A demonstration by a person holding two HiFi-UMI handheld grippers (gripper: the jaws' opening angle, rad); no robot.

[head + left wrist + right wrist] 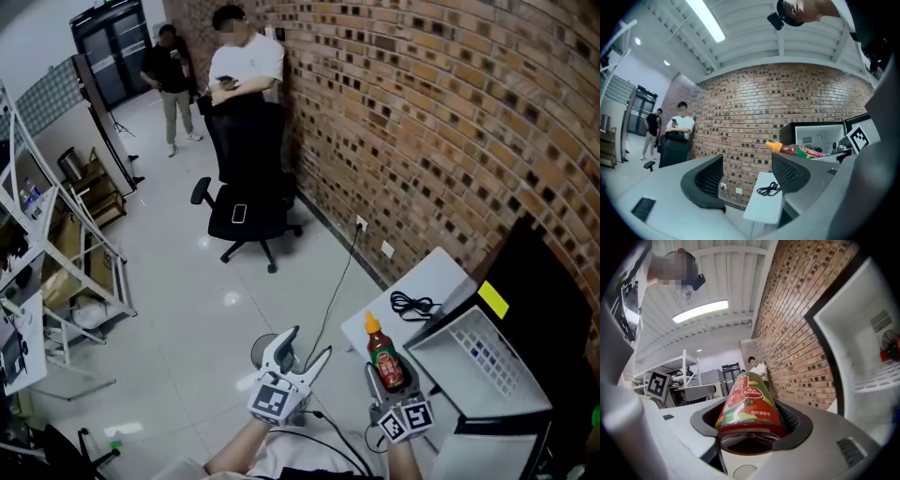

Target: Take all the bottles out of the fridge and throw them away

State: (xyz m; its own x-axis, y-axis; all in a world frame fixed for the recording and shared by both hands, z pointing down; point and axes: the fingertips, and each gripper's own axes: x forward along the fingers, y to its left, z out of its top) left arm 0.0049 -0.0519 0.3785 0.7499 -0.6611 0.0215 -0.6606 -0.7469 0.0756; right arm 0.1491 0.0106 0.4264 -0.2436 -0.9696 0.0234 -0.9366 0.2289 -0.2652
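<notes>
right gripper pinching the bottle around its lower body, just left of the open fridge, bottle's cap hidden in the right gripper view, left gripper spreading empty jaws, red thing inside fridge cut off, too blurred to name

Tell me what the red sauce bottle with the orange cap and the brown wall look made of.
Red sauce bottle with orange cap: probably clear glossy plastic; red sauce shows through around a printed label. Brown wall: matt brick; staggered blocks, pale mortar lines.
</notes>
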